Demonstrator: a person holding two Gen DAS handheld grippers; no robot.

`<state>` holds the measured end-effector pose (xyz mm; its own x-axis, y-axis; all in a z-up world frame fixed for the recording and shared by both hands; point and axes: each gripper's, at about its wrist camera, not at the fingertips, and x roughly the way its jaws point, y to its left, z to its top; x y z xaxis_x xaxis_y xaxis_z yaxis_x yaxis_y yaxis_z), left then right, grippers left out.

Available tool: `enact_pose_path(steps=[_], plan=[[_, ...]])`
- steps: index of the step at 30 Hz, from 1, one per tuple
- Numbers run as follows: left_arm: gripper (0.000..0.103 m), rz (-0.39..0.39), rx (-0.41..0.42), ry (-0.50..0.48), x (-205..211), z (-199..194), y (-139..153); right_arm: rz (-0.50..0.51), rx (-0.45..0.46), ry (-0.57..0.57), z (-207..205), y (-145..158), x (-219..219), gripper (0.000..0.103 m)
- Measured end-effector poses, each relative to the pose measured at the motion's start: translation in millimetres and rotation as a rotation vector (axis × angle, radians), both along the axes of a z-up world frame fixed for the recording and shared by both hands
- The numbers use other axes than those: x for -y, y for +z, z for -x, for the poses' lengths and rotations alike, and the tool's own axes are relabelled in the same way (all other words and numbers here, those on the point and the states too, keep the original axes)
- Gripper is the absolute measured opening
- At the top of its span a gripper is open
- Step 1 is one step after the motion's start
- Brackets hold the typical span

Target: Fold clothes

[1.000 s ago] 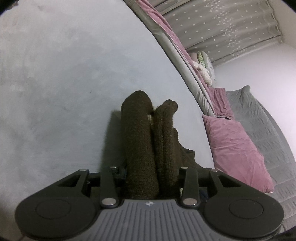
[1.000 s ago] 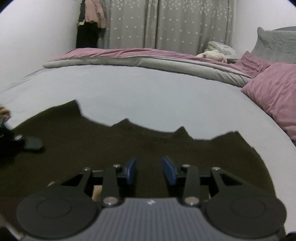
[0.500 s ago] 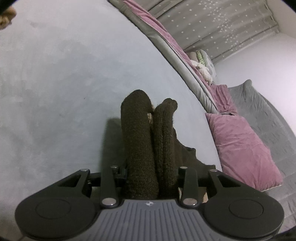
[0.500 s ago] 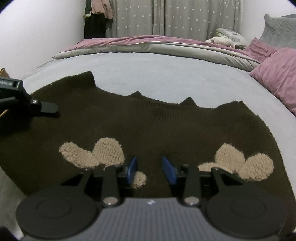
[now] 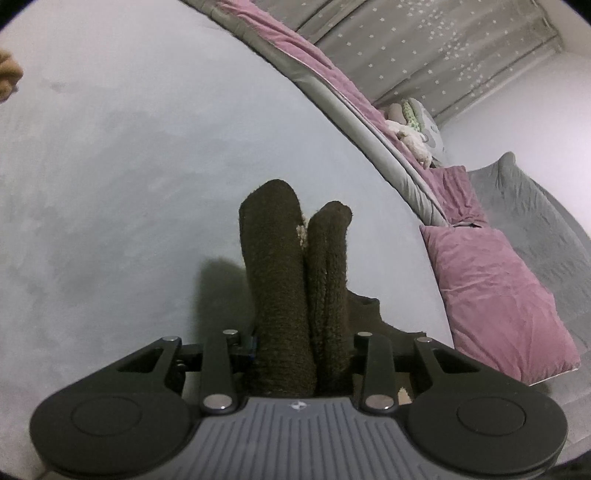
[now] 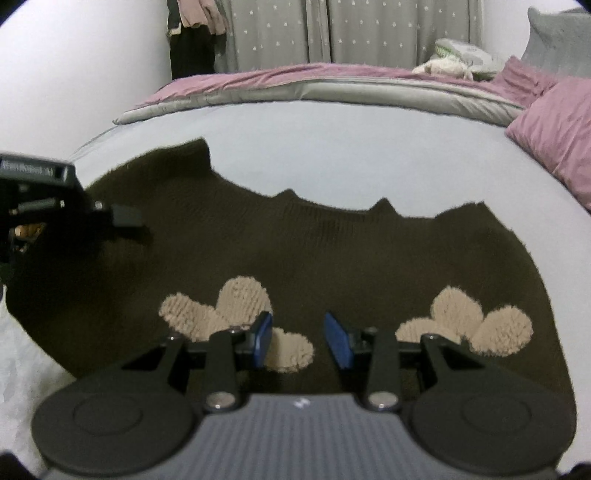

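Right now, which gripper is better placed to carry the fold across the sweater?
Probably the left gripper: it is shut on a bunched part of the sweater. The right gripper hangs open above it, holding nothing.

Dim indoor light, soft shadows, fisheye-warped edges.

Pale grey-blue bed sheet (image 6: 332, 147) spreads smooth across bed. Rolled duvet (image 6: 332, 86), pink on top, grey beneath, lies along far edge. Pink pillow (image 5: 491, 295) at right in left wrist view, second pink pillow (image 5: 456, 192) beyond it, grey pillow (image 5: 524, 206) behind both. Soft toys (image 6: 458, 61) heaped on duvet's end near pillows. Grey star-print curtains (image 6: 351, 29) cover back wall. Clothes hanging (image 6: 192, 29) in left corner, pink over black. Tan fuzzy item (image 5: 8, 75) at left edge, unclear what.
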<state>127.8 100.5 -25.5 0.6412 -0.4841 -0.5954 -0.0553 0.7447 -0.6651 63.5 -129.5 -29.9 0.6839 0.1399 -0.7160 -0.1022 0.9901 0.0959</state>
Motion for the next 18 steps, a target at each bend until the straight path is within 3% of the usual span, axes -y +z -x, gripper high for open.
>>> enact_pose_path(steps=[6, 10, 18], plan=[[0.032, -0.051, 0.006, -0.018, 22.9, -0.4, 20.1, -0.058, -0.035, -0.005, -3.8, -17.5, 4.6, 0.034], [0.032, -0.076, 0.027, -0.035, 36.2, 0.2, 35.7, -0.099, -0.045, -0.016, -3.3, -13.3, 10.5, 0.035], [0.032, -0.114, 0.04, -0.058, 63.8, 2.1, 57.2, -0.347, -0.087, -0.078, -4.6, -1.6, 49.4, 0.055]])
